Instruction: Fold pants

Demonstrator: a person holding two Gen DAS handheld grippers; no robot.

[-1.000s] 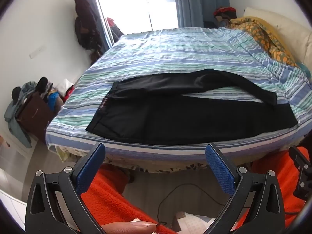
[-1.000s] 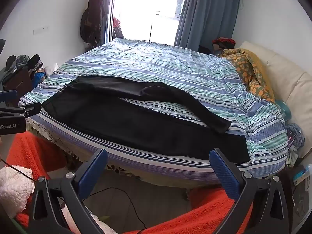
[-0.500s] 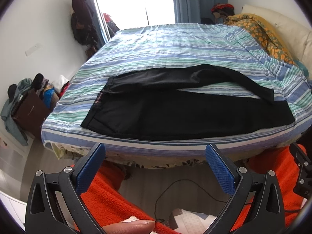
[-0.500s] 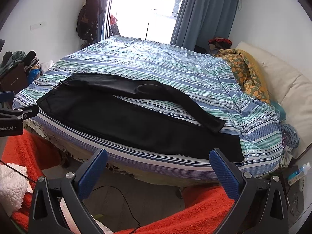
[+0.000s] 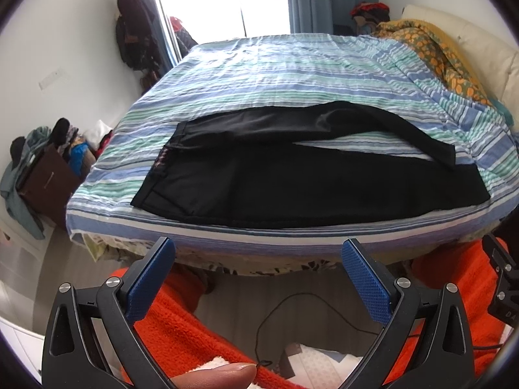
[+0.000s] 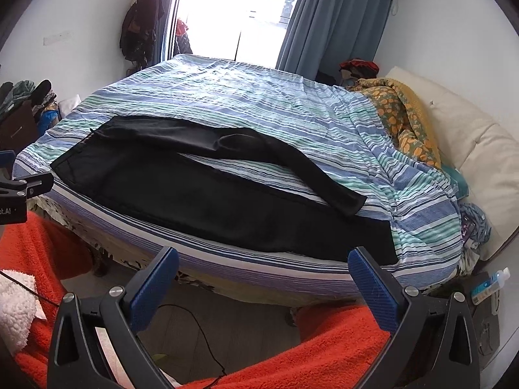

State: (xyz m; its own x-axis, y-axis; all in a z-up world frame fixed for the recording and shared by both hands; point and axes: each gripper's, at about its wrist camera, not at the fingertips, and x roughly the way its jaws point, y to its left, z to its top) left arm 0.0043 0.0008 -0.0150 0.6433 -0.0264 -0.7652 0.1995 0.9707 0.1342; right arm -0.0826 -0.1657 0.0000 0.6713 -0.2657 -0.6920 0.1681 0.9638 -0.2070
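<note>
Black pants (image 5: 292, 178) lie flat on the striped bed (image 5: 292, 74), along its near edge, waistband at the left and legs running right. The far leg bends and its cuff rests over the near leg. In the right wrist view the same pants (image 6: 194, 191) stretch from left to lower right. My left gripper (image 5: 258, 259) hangs open below the bed's edge, short of the pants, holding nothing. My right gripper (image 6: 262, 270) is likewise open and apart from the cloth, near the leg end.
An orange-patterned blanket (image 6: 402, 113) and cream pillows (image 6: 470, 149) fill the bed's right side. A person's orange fleece sleeves (image 6: 324, 350) show below. A cable (image 5: 292, 317) lies on the floor. Clothes are piled at the left wall (image 5: 39, 152). A bottle (image 6: 489, 283) stands at the lower right.
Both grippers have risen and come a little nearer the bed, so the pants sit lower and larger in view. Their jaws stay open.
</note>
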